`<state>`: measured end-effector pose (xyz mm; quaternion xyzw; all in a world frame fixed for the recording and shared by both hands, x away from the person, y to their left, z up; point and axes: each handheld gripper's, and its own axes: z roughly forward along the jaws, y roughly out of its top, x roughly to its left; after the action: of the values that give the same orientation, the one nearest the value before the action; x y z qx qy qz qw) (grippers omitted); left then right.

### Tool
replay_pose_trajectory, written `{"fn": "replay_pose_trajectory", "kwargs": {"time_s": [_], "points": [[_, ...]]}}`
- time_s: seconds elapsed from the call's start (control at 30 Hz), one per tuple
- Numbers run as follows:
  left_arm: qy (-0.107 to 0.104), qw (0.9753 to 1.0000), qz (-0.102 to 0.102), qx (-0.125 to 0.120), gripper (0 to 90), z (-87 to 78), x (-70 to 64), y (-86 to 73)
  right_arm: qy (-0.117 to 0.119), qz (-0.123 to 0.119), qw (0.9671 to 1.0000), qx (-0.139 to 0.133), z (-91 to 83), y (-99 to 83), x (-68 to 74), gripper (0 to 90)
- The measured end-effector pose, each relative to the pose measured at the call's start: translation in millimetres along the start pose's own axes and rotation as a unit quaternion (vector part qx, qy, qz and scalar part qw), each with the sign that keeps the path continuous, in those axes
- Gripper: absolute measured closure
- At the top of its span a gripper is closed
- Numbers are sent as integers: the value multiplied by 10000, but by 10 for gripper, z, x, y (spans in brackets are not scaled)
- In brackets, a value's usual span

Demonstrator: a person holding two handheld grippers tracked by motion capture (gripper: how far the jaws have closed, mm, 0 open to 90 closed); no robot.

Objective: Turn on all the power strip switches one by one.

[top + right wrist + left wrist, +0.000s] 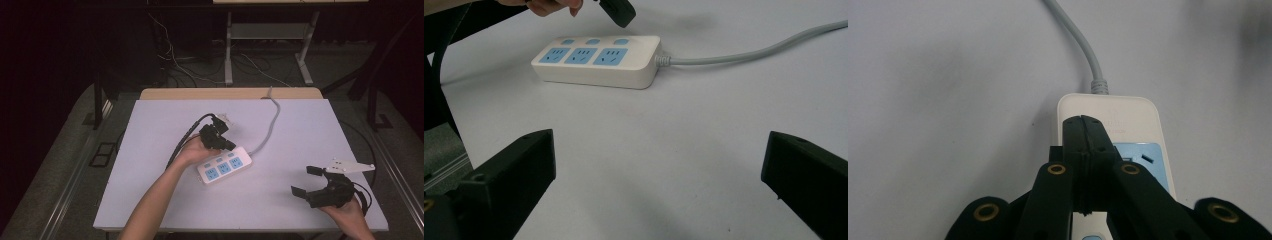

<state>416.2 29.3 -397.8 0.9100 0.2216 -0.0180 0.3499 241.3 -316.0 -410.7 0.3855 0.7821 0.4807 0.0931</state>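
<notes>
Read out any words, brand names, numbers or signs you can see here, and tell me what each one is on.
No text can be read.
power strip: a faint embossed mark near its cord end, just past the shut left gripper, is too blurred to read.
Its blue sockets and switches carry no legible labels.

Faint marking on power strip point(1108, 112), too blurred to read.

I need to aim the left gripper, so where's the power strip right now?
High view: power strip lies mid-table, under the shut left gripper.
</notes>
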Motion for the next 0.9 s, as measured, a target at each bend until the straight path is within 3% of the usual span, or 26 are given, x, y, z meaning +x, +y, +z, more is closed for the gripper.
{"fn": "replay_pose_trajectory", "kwargs": {"time_s": [0.3,0.7,0.77,0.87,0.9], "points": [[128,9996,-69,-262,884,-221,17,-16,5,-5,10000,11,8,2,6,9],[333,9973,-351,-556,243,-557,-12,-67,6,-3,10000,1,14,4,17,9],[291,9972,-363,-577,124,-618,-12,-93,7,-9,10000,1,18,4,19,10],[378,9964,-439,-625,0,-697,-31,-142,13,-13,10000,1,20,7,21,9],[439,9957,-433,-689,0,-725,-43,-167,15,-11,10000,0,21,7,22,9]]}}
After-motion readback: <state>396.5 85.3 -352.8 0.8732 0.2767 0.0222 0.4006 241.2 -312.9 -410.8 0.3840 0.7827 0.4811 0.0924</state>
